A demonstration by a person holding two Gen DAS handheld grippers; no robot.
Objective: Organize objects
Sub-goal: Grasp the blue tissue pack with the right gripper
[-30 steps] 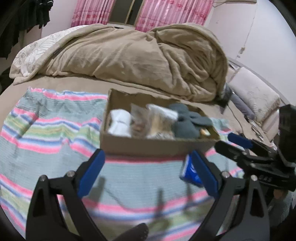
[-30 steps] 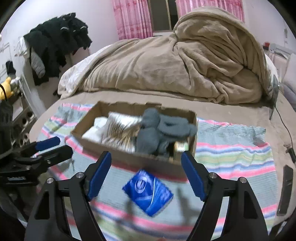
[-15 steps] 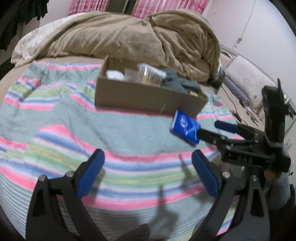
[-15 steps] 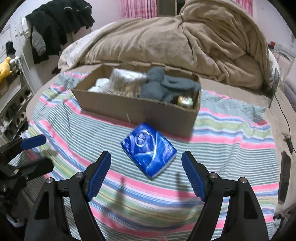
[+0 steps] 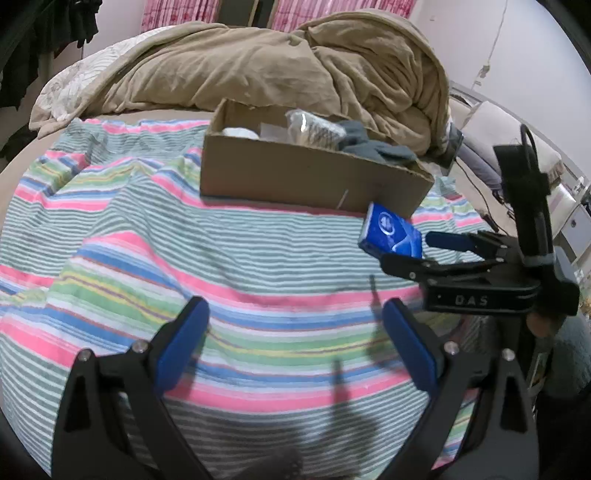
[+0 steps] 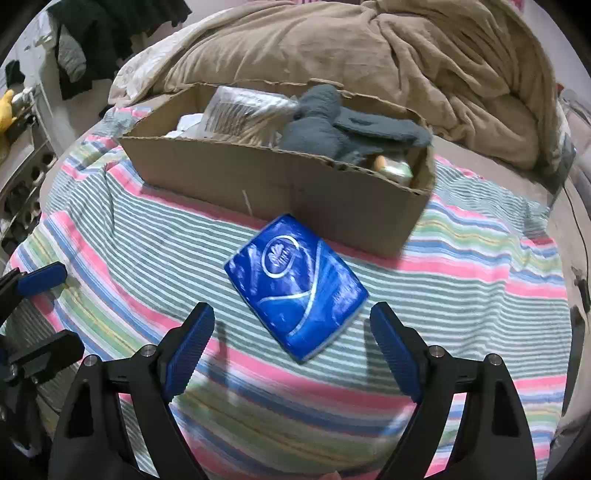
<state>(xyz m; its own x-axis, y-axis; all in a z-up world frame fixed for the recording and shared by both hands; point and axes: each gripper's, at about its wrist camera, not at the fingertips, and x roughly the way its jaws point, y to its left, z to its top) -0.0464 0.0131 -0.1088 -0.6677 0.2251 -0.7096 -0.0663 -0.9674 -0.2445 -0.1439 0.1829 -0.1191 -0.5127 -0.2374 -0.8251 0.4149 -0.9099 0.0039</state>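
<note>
Since a second ago: both grippers drawn back from the cardboard box (image 6: 280,184); blue tissue pack (image 6: 295,284) now lies larger in the right view.
Right gripper (image 6: 291,339): fingers (image 6: 190,341) apart, empty, just short of the pack and straddling its near end.
Left gripper (image 5: 295,339): fingers apart, empty, over the striped blanket (image 5: 184,258).
Pack: flat on the blanket, askew, just beside the box's front wall.
Handling note: soft wrapper; judged best to turn the fingers square to its long sides, close gently, then lift over the wall.
Box contents: grey plush toy (image 6: 343,129), packets.

A rumpled tan blanket (image 5: 295,70) lies far on the bed, pink curtains (image 5: 177,13) beyond, dark clothes (image 6: 107,33) hanging far left.
</note>
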